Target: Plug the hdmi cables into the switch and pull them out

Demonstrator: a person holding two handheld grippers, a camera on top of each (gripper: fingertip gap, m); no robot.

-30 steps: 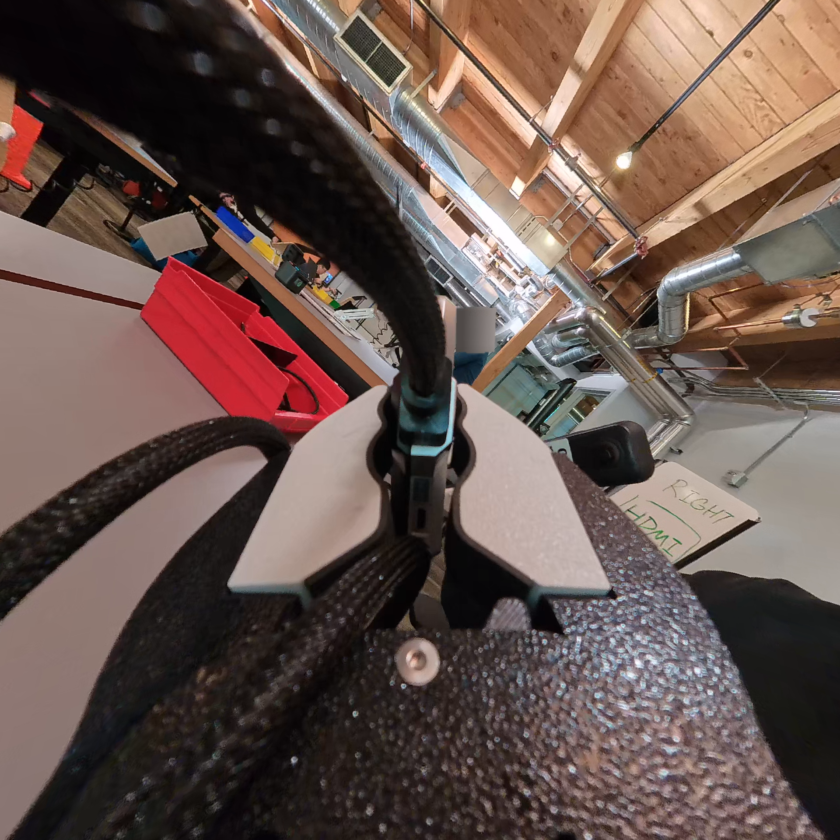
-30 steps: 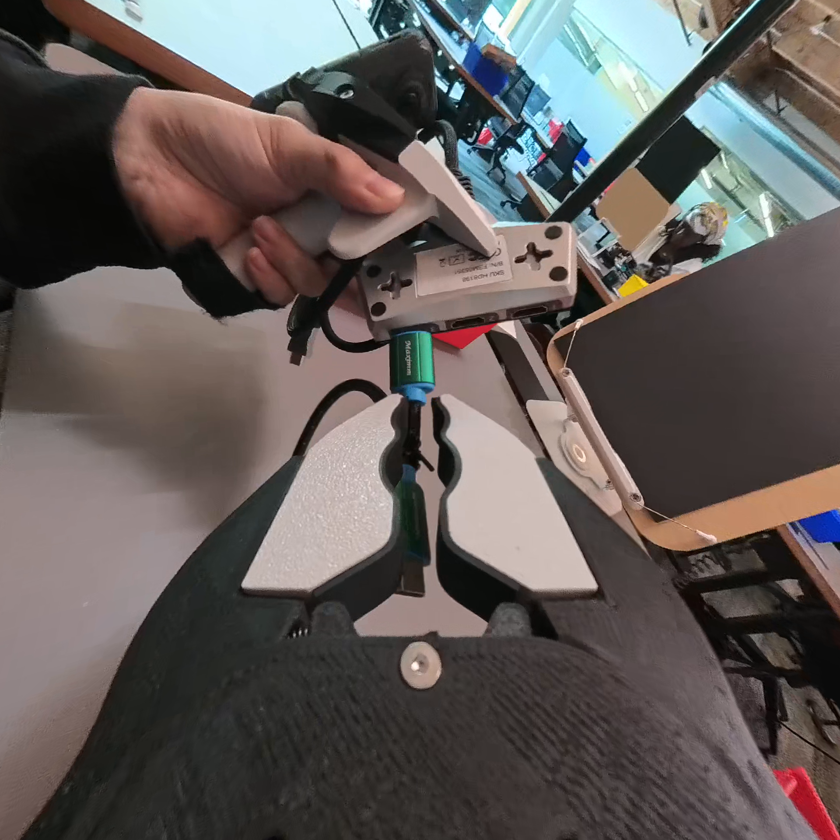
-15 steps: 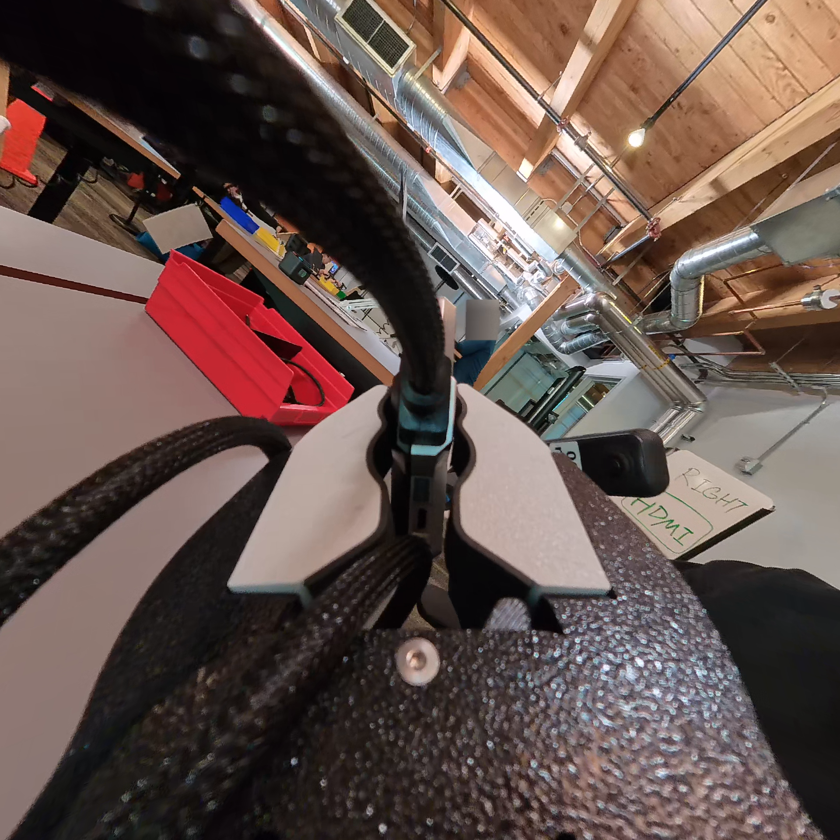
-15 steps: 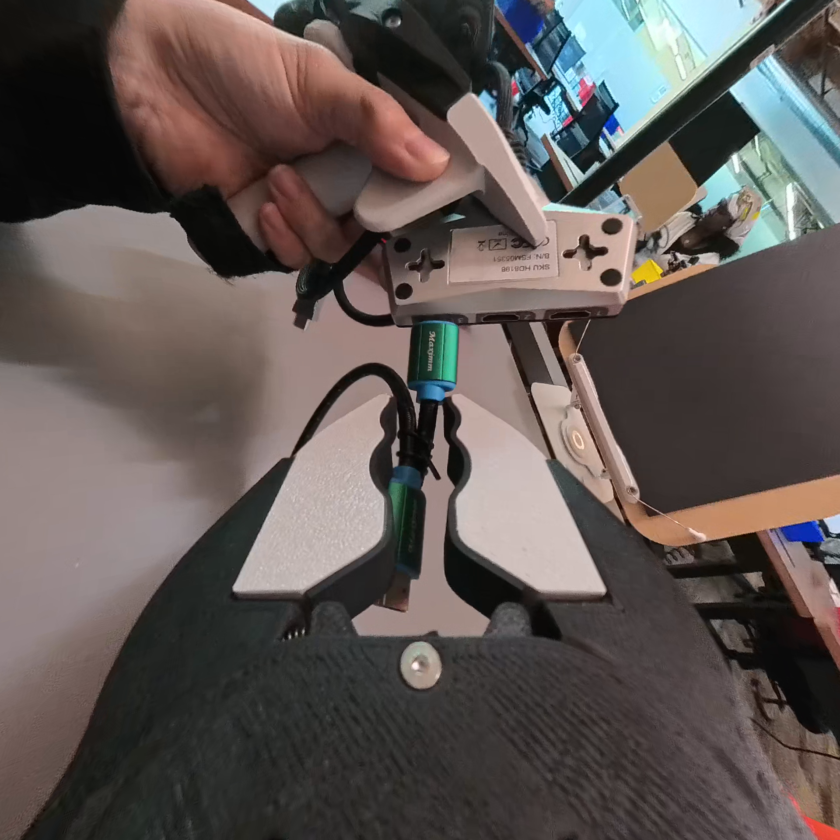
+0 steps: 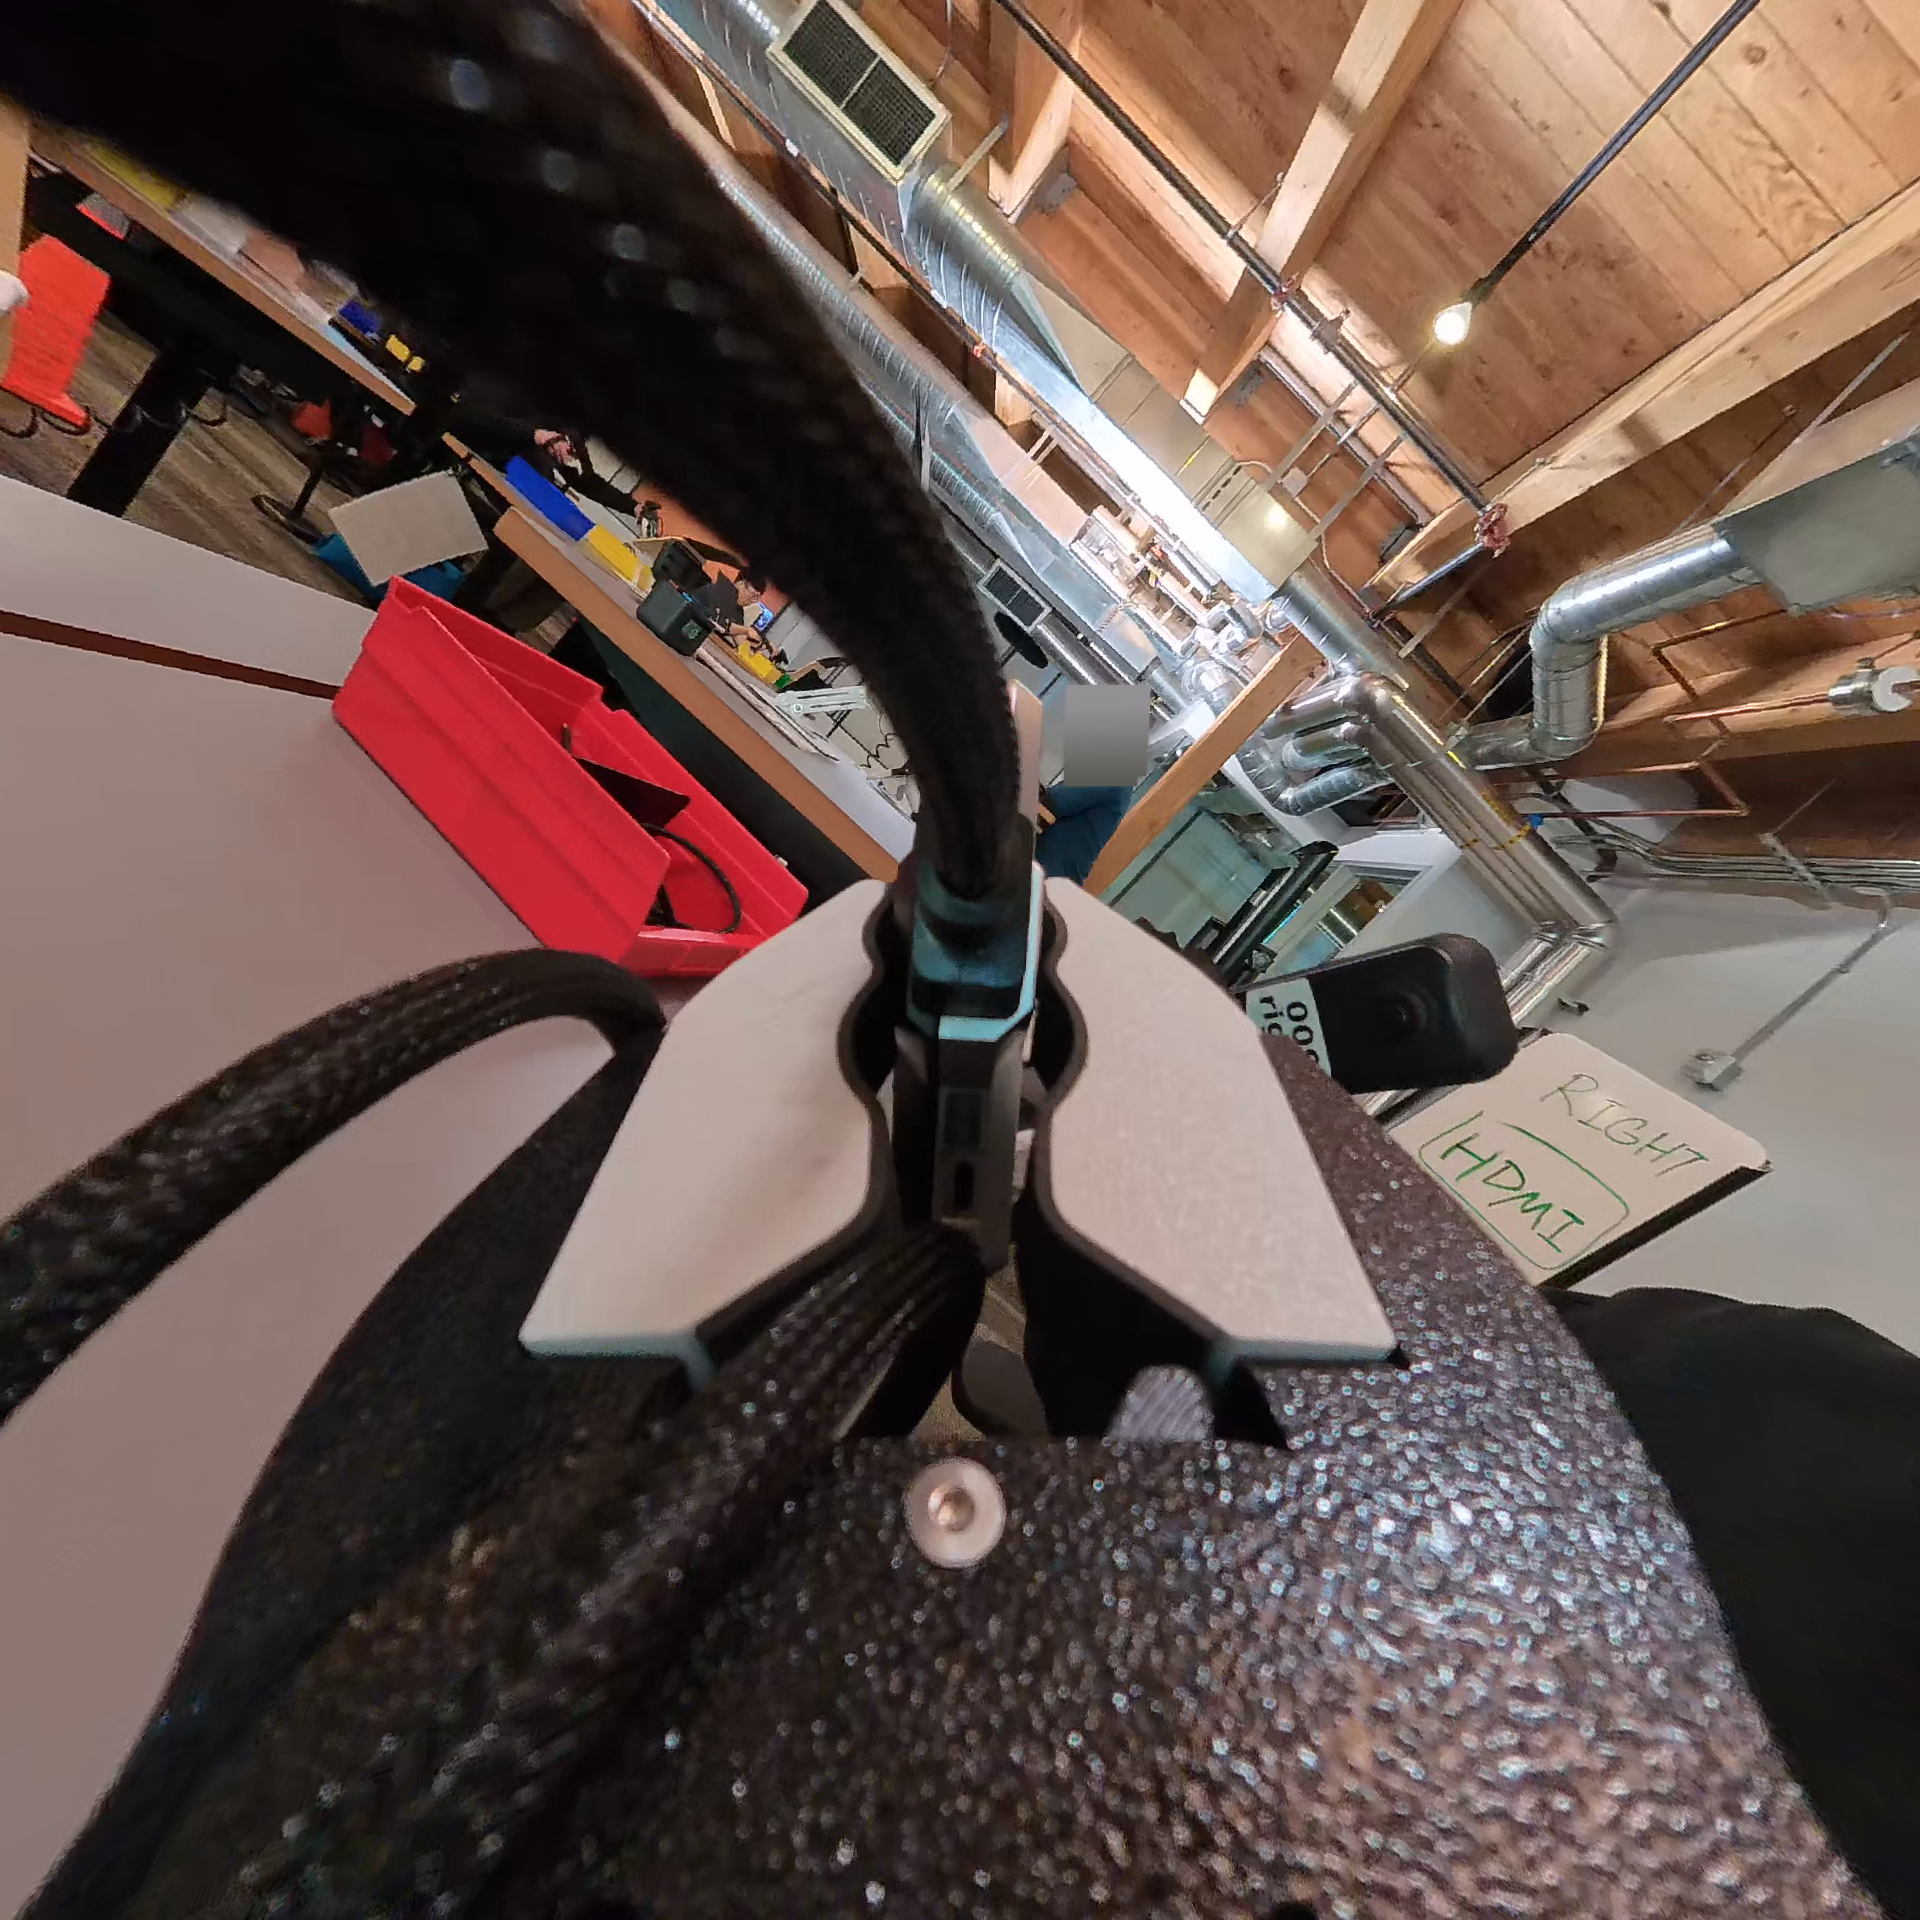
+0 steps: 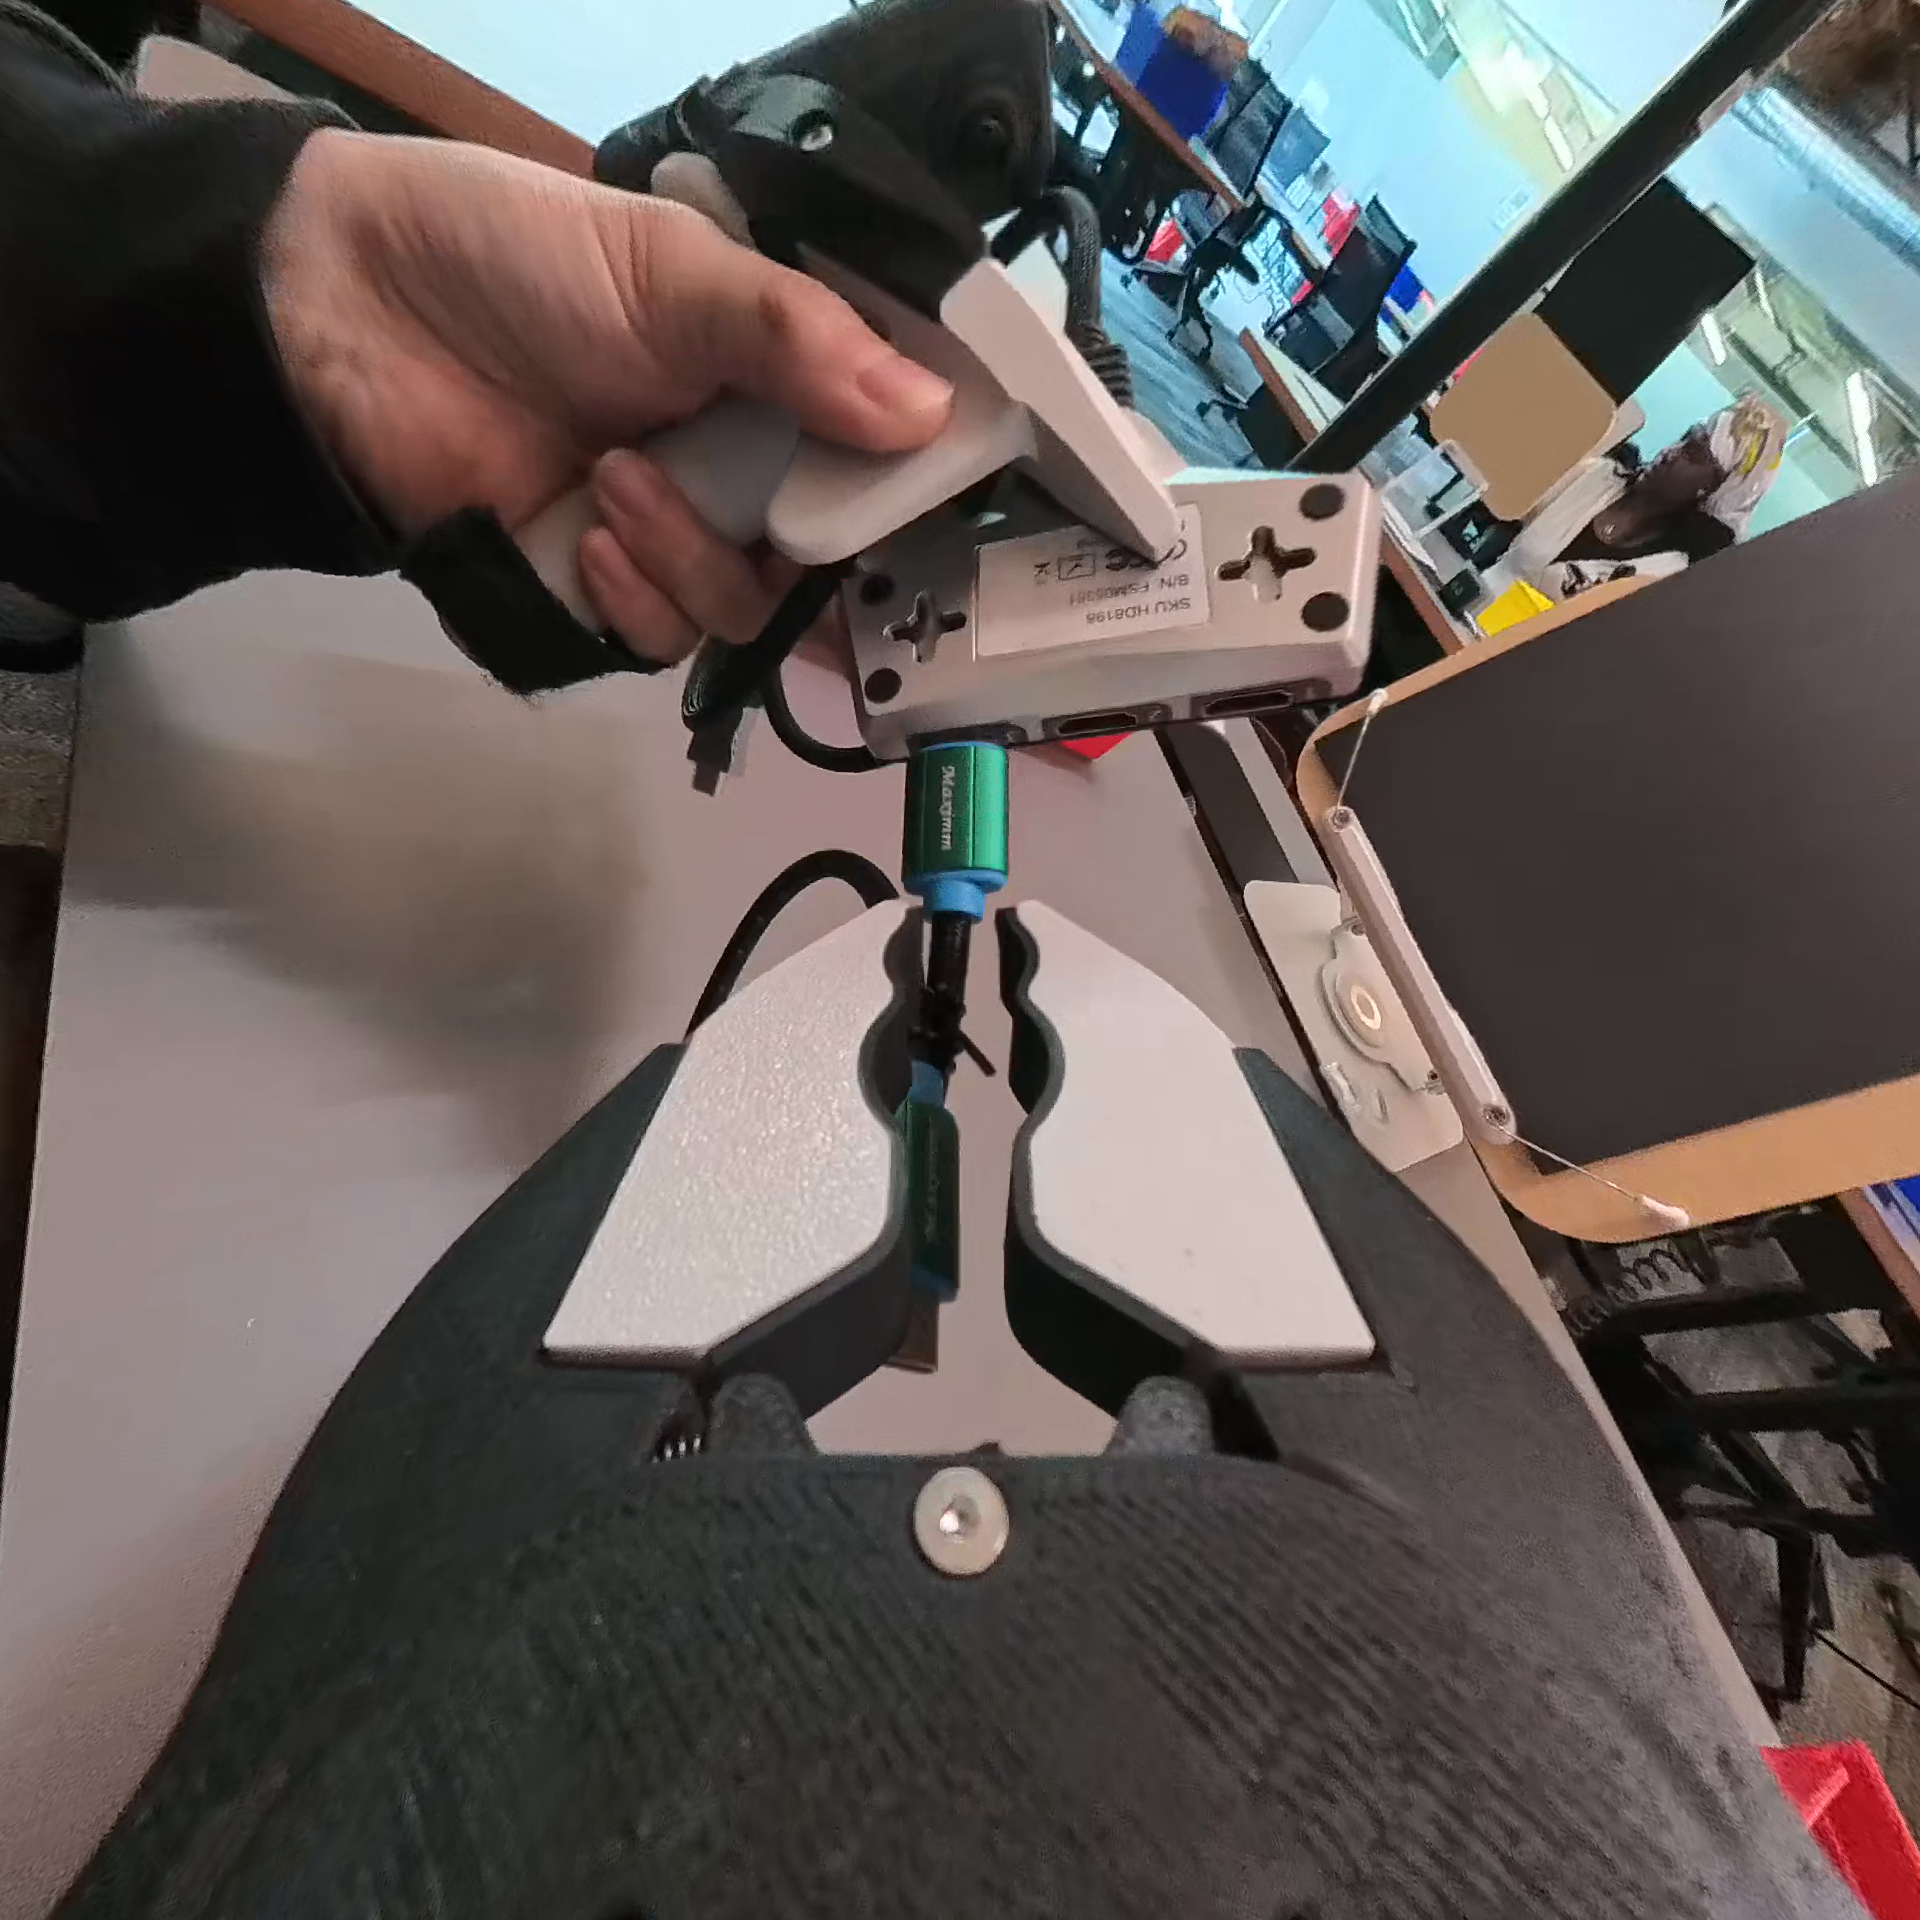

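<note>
My left gripper [image 5: 966,914] is shut on the grey HDMI switch [image 5: 956,1122], which I see edge-on between its fingers, with a thick black braided cable [image 5: 727,364] arching up from it. In the right wrist view a hand holds that gripper, and its fingers [image 6: 1039,395] clamp the switch [image 6: 1278,644] above the table. A green HDMI plug [image 6: 956,810] sits in the switch's left port, and two ports [image 6: 1107,717] beside it are empty. My right gripper [image 6: 956,920] is open just below the plug, with the thin black cable running between its fingers. A second green plug [image 6: 930,1195] hangs there.
A red bin [image 5: 540,769] stands on the white table [image 6: 312,1039] at the far left. A small whiteboard sign [image 5: 1558,1174] lies to the right. A black panel with a tan rim [image 6: 1662,883] stands close on the right, at the table edge.
My right gripper's fingers have parted a little around the cable. The green plug stays in the switch. The left gripper keeps its hold and has tilted slightly.
</note>
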